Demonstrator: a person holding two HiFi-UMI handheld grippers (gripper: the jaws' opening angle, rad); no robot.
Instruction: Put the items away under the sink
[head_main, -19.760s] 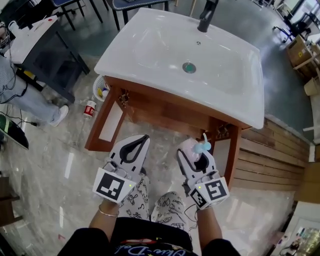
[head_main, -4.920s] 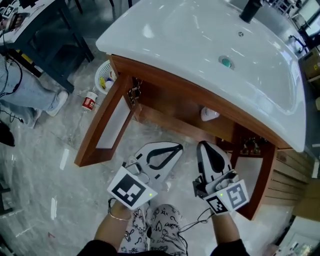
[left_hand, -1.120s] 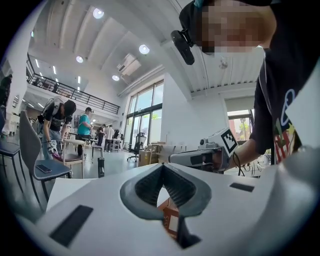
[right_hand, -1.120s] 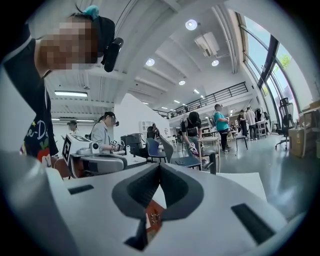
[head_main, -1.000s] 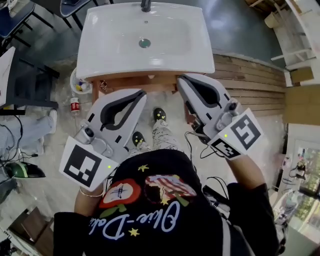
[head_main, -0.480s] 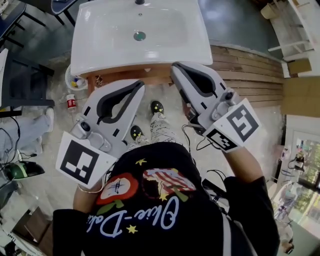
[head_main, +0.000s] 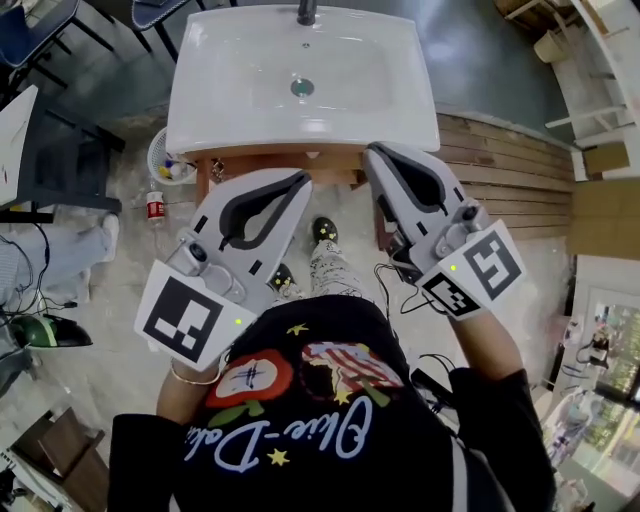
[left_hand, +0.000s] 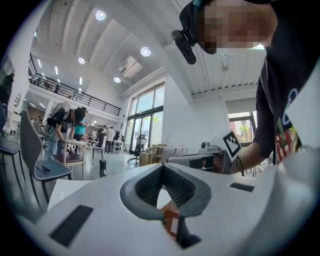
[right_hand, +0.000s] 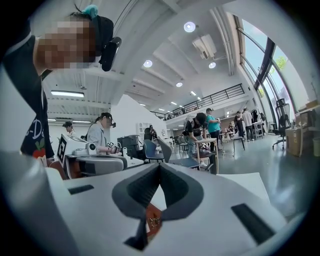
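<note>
The white sink (head_main: 200, 130) on its wooden cabinet (head_main: 270, 160) stands below and ahead of me in the head view. The space under the basin is hidden by the basin top. My left gripper (head_main: 300, 178) and my right gripper (head_main: 372, 150) are held up level side by side in front of my chest, their tips over the sink's near edge in the picture. Both are shut with nothing between the jaws. In the left gripper view the ribbed pads of the left gripper (left_hand: 162, 166) meet, and the right gripper (right_hand: 160, 166) shows the same.
A white basket (head_main: 165, 160) and a small red-labelled bottle (head_main: 155, 207) sit on the marble floor left of the cabinet. Wooden decking (head_main: 510, 190) lies to the right. A seated person's leg (head_main: 60, 250) is at far left. People work at tables (left_hand: 67, 157) in the hall.
Since five seconds ago I have stood up and back from the sink. Over the last second both grippers kept their pose and stayed shut; only the head view shifted slightly.
</note>
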